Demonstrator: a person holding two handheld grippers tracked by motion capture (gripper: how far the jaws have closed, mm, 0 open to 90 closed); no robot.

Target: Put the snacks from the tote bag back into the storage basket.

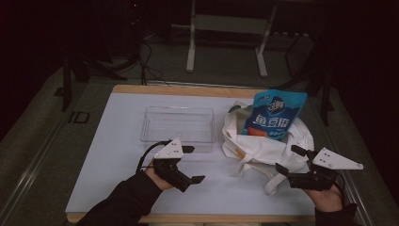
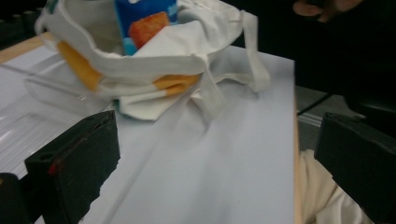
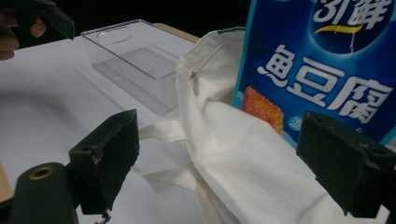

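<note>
At centre right of the frame, a blue snack packet (image 1: 275, 114) is sticking out of a cloth bag (image 1: 263, 148) while the left gripper (image 1: 194, 164) and right gripper (image 1: 290, 159) are hovering wide open.

lower part of the blue snack pouch (image 1: 275, 114) hidden inside the white tote bag (image 1: 263, 146), perhaps half of it

Open white table (image 1: 117, 179) lies near and left; clear tray (image 1: 178, 124) and cloth bag (image 1: 263, 146) block the far right.
</note>
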